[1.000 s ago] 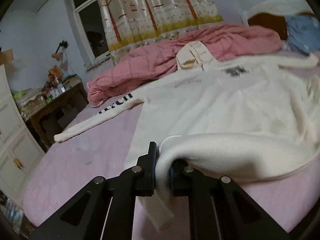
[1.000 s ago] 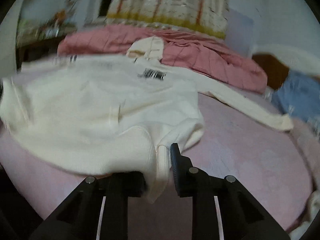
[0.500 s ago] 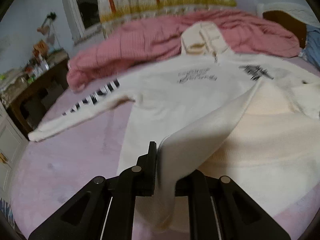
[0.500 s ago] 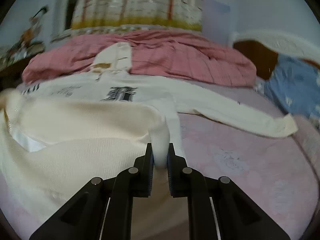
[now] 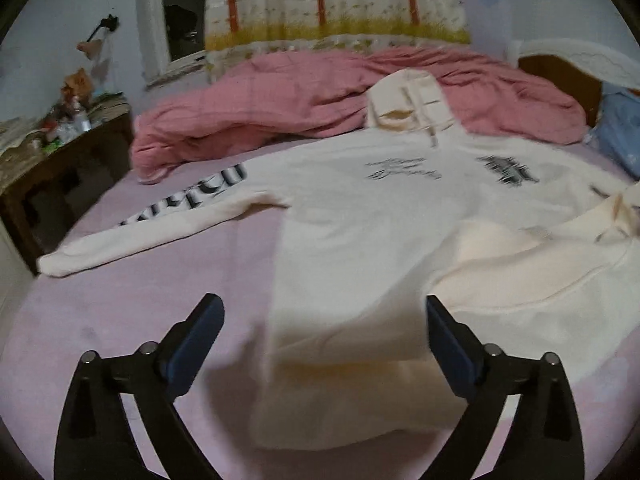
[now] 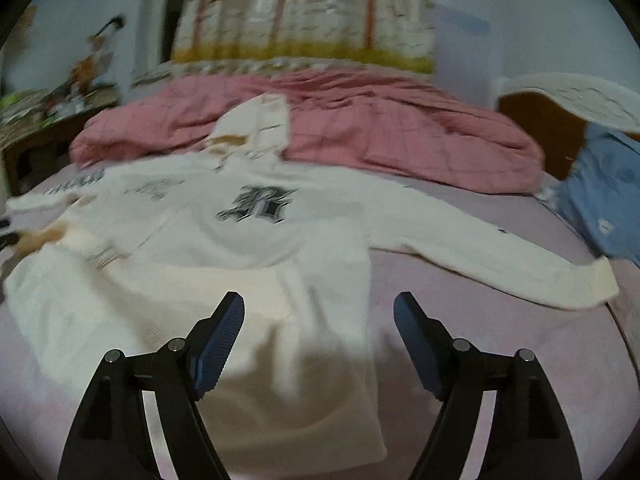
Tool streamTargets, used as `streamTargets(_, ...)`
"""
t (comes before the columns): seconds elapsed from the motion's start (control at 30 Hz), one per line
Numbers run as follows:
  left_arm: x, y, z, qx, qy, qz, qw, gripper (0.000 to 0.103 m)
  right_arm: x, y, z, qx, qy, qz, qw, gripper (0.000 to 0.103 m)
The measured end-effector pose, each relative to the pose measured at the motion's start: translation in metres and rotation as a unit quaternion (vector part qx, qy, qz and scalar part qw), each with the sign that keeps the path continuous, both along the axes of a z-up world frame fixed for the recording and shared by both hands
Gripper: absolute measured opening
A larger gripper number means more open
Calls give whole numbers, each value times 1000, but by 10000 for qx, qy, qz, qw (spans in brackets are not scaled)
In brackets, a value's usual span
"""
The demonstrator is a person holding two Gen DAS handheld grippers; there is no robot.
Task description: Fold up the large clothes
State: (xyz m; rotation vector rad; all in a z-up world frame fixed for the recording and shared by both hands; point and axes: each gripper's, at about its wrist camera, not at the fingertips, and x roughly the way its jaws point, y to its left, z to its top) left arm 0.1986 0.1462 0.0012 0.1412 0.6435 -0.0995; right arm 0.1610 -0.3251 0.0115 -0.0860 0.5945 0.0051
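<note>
my left gripper (image 5: 322, 338) hangs with its fingers (image 5: 196, 344) spread wide apart, nothing pinched between them. my right gripper (image 6: 320, 338) is the same: both dark fingers (image 6: 218, 338) splayed out to either side, empty, pointing forward and slightly down.

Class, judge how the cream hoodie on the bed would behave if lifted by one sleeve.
The cream hoodie would probably sag: its folded-up hem lies soft and rumpled. The long sleeve would likely trail. Its thick knit suggests some weight.
</note>
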Motion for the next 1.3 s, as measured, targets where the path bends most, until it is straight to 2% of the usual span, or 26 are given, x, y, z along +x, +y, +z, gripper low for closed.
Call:
streamTargets(0.1, 10, 9, -6, -508, 427, -312, 9973, 99, 5, 10, -2, -17, 512, 853, 9950, 79)
streamTargets(0.13, 17, 8, -11, -591, 560, -373, 9960, 99, 11, 14, -5, -184, 672, 916, 9934, 79)
streamTargets(0.2, 34, 1, -23, -506, 767, -300, 9953, 99, 31, 17, -16, -600, 934, 485, 9926, 76)
streamTargets(0.27, 45, -2, -31, -409, 889, -156, 9951, 96, 46, 15, -23, -750, 1035, 62, 9918, 59)
streamTargets(0.3, 46, 0, -30, -488, 813, -144, 9954, 90, 51, 14, -25, -739, 1048, 6, 9917, 53)
streamTargets(0.33, 44, 4, -25, -595, 669, -108, 9959, 88, 54, 14, -26, -692, 1018, 15, 9924, 33)
streamTargets(0.37, 41, 9, -19, -677, 477, -25, 9966, 86, 55, 12, -27, -669, 910, -33, 9936, 7)
streamTargets(0.4, 38, 16, -14, -699, 267, 113, 9971, 86, 54, 9, -25, -677, 724, -212, 9948, 6)
streamTargets(0.43, 34, 22, -7, -682, -2, 324, 9971, 86, 54, 3, -23, -594, 518, -429, 9960, 6)
streamTargets(0.5, 30, 35, -1, -744, -292, 565, 9952, 86, 57, -8, -21, -354, 333, -758, 9959, 6)
streamTargets(0.6, 26, 43, -3, -1166, -253, 70, 9928, 88, 68, -17, -25, -187, 366, -1027, 9939, 6)
streamTargets(0.63, 24, 40, -5, -1186, -198, -101, 9927, 90, 69, -17, -26, -229, 365, -1091, 9931, 7)
streamTargets(0.7, 25, 29, -10, -1037, -58, -357, 9940, 98, 65, -20, -21, -244, 252, -1134, 9929, 14)
streamTargets(0.77, 32, 16, -15, -810, 188, -474, 9954, 99, 52, -23, -12, -171, 70, -1073, 9941, 34)
streamTargets(0.8, 37, 10, -20, -707, 386, -552, 9952, 99, 47, -25, -6, -46, 54, -852, 9963, 40)
streamTargets(0.83, 43, 4, -28, -564, 630, -525, 9950, 99, 42, -24, -1, 125, 145, -480, 9987, 55)
streamTargets(0.87, 49, -3, -36, -388, 871, -432, 9945, 96, 42, -23, 3, 274, 331, -42, 9991, 71)
streamTargets(0.9, 54, -9, -46, -203, 1096, -412, 9929, 83, 42, -16, 3, 395, 694, 523, 9954, 79)
streamTargets(0.93, 54, -14, -48, -66, 1096, -403, 9931, 77, 44, -4, -2, 386, 1175, 1038, 9869, 82)
streamTargets(0.97, 49, -16, -44, 37, 908, -330, 9953, 48, 44, 6, -7, 211, 1324, 1101, 9848, 82)
streamTargets(1.0, 43, -13, -39, 138, 673, -132, 9976, 9, 46, 13, -11, 37, 1388, 1087, 9843, 82)
streamTargets(1.07, 28, -3, -29, 106, 103, 366, 9992, 9, 57, 24, -28, -391, 1658, 837, 9818, 82)
streamTargets(1.13, 9, 0, -17, 123, -513, 556, 9971, 8, 74, 20, -45, -474, 1784, 216, 9826, 82)
streamTargets(1.2, -1, -6, -14, 417, -833, 697, 9932, 7, 83, 14, -53, -447, 1678, -111, 9847, 84)
streamTargets(1.23, -1, -9, -16, 537, -837, 714, 9925, 7, 83, 9, -55, -281, 1555, -158, 9873, 83)
streamTargets(1.3, 2, -11, -18, 627, -765, 766, 9921, 7, 78, 7, -54, -168, 1346, -242, 9905, 46)
